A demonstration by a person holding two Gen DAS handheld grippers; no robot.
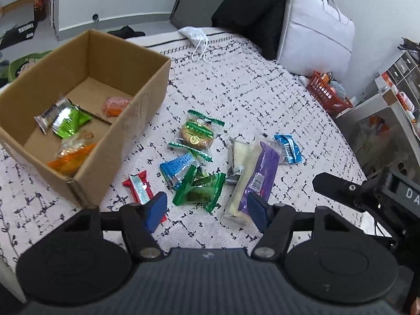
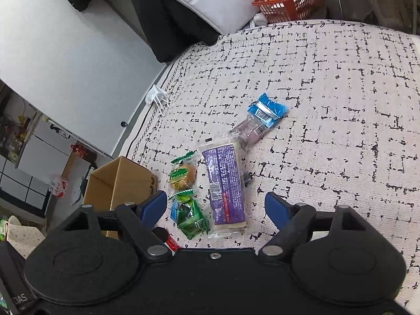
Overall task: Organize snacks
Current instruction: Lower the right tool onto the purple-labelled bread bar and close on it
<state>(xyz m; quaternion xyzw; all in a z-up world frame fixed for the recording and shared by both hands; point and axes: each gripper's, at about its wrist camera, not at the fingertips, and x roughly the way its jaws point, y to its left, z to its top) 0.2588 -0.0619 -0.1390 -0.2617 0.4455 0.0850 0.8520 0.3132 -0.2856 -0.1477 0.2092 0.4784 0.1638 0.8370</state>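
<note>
A cardboard box [image 1: 147, 97] stands at the left on the patterned bed cover and holds several snack packets, among them a green one [image 1: 68, 120] and an orange one [image 1: 69, 158]. Loose snacks lie beside it: a long purple-and-white packet [image 1: 252, 178] [image 2: 225, 183], a cake in clear wrap [image 1: 197, 134] [image 2: 182, 174], a green packet [image 1: 200, 190] [image 2: 191, 219], blue packets [image 1: 288, 148] [image 2: 266, 110] and a red one [image 1: 140, 186]. My left gripper [image 1: 207, 210] is open and empty above the green packet. My right gripper [image 2: 216, 208] is open and empty over the purple packet.
A white drawstring pouch [image 1: 194, 34] lies at the bed's far edge. A white bag [image 1: 315, 31] and black cloth lean at the back. A red basket [image 1: 328, 93] [image 2: 291, 0] sits beside the bed. Shelves [image 1: 393, 92] stand at the right.
</note>
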